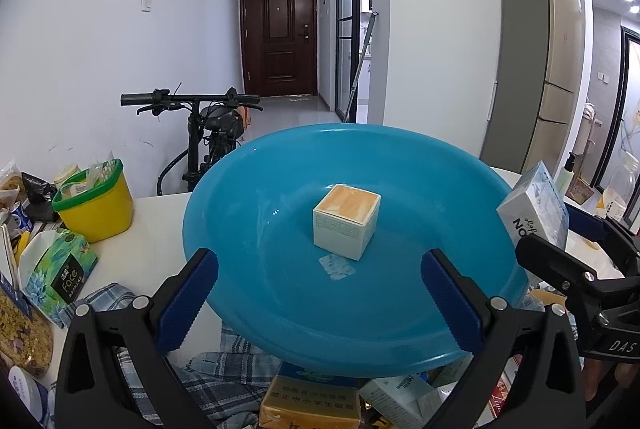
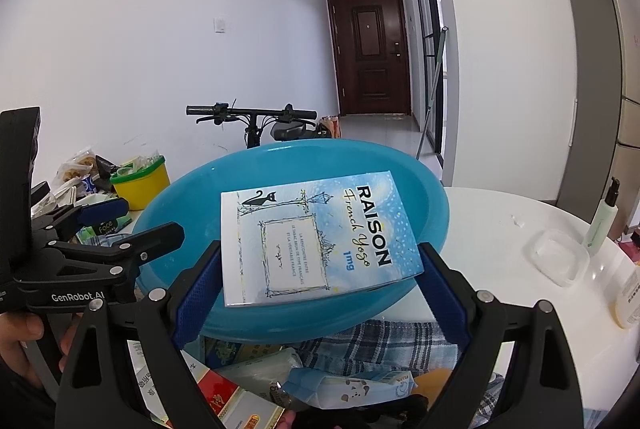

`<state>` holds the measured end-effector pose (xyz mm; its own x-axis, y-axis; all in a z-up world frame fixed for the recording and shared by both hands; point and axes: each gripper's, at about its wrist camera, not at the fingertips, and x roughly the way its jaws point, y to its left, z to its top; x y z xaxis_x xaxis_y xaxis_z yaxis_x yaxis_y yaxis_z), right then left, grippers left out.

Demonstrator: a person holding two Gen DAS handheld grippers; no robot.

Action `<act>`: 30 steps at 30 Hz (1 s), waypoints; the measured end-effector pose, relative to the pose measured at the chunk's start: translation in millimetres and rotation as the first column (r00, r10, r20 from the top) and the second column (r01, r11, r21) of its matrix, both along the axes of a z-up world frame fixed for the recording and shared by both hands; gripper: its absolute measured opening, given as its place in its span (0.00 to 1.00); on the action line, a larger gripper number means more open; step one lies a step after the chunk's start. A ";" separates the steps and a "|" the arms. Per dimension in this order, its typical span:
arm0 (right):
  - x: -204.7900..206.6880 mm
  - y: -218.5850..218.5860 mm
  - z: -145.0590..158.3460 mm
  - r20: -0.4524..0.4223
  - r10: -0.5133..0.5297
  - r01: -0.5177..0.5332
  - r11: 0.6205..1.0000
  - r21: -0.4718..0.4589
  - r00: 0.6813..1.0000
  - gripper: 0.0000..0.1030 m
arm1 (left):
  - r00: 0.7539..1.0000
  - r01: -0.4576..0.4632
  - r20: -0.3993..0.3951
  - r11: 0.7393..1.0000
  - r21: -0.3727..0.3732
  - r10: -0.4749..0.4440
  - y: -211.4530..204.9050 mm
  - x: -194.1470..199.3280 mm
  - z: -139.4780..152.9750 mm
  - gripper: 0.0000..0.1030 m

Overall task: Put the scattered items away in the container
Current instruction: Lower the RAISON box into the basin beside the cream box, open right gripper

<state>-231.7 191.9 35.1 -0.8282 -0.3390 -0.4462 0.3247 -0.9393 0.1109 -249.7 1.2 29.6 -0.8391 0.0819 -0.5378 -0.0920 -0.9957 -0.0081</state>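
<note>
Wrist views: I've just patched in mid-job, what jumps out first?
A big blue basin fills the table's middle, with a small cream box already in it. The right gripper holds a blue RAISON carton over the basin's near rim, while the left gripper hangs open and empty.

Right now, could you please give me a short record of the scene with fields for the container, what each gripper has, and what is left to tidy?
container: blue basin on the white table
already inside: one small white box with an orange top
right gripper: shut on the blue RAISON box, held over the basin
left gripper: open, empty, at the basin's near rim
left to tidy: assorted cartons on the plaid cloth in front of the basin
beside the basin: yellow tub, tissue pack
</note>
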 end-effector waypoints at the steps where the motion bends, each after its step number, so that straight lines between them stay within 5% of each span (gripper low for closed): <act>1: 0.4 0.9 0.2 -0.004 -0.001 0.001 1.000 -0.004 1.000 0.88 | 1.000 -0.003 -0.001 1.000 0.000 0.003 -0.3 0.1 0.1 1.00; 10: -5.7 -5.6 -3.2 0.008 0.025 -0.025 1.000 0.019 1.000 0.89 | 1.000 -0.012 0.010 1.000 0.003 0.012 -4.0 -1.8 -1.9 1.00; 14: -8.9 -9.5 -8.7 0.030 -0.003 0.001 0.998 0.059 1.000 1.00 | 1.000 -0.013 0.012 1.000 0.005 0.013 -4.7 -1.7 -2.7 1.00; 21: -6.4 6.9 -5.1 0.043 -0.007 0.009 0.999 -0.048 0.999 1.00 | 1.000 -0.014 0.011 1.000 0.008 0.014 -4.7 -1.5 -2.7 1.00; 30: -6.9 7.8 -6.7 0.060 -0.035 0.037 0.999 -0.029 0.998 1.00 | 1.000 -0.015 0.017 1.000 -0.002 0.015 -4.3 -0.1 -3.6 1.00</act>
